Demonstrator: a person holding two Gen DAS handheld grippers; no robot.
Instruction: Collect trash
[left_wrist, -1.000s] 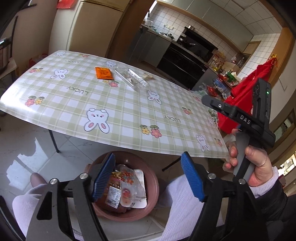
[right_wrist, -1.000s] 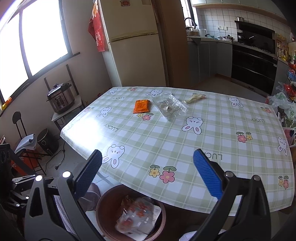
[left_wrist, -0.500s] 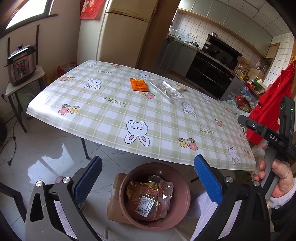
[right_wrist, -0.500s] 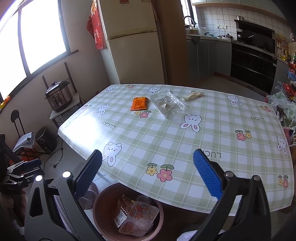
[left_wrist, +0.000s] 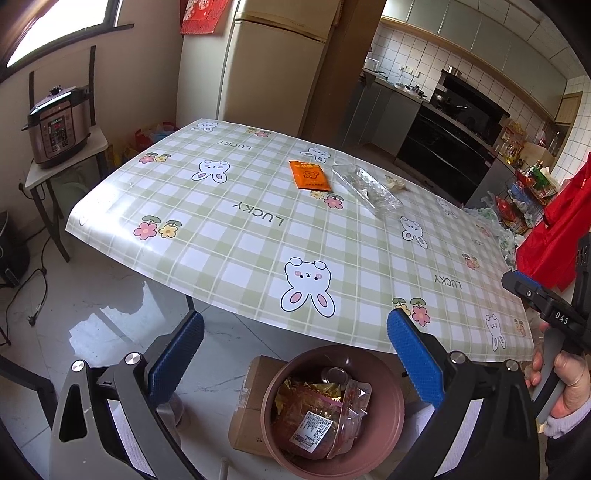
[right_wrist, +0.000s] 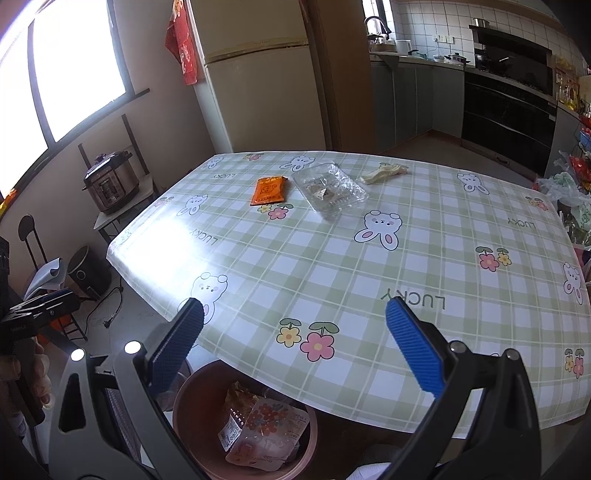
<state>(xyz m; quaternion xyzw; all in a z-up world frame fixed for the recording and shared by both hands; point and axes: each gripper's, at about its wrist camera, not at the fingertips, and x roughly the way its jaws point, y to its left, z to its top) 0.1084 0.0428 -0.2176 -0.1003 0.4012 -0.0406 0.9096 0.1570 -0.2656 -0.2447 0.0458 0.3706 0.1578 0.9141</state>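
A brown trash bin (left_wrist: 384, 435) with several wrappers inside stands on the floor at the table's near edge; it also shows in the right wrist view (right_wrist: 184, 410). On the far part of the table lie an orange packet (left_wrist: 309, 175) (right_wrist: 269, 190), a clear plastic tray (left_wrist: 367, 188) (right_wrist: 330, 187) and a pale crumpled scrap (left_wrist: 395, 182) (right_wrist: 382, 172). My left gripper (left_wrist: 295, 354) is open and empty above the bin. My right gripper (right_wrist: 294, 339) is open and empty over the table's near edge; its body shows in the left wrist view (left_wrist: 546, 310).
The table (right_wrist: 369, 266) has a green plaid cloth with bunnies. A cardboard box (left_wrist: 247, 410) sits beside the bin. A pressure cooker (left_wrist: 59, 125) stands on a side table at left. A fridge (left_wrist: 273, 70) is behind, kitchen counters and bags at right.
My left gripper has opened wide and risen back from the bin, tilting up toward the table. The right gripper has barely moved.
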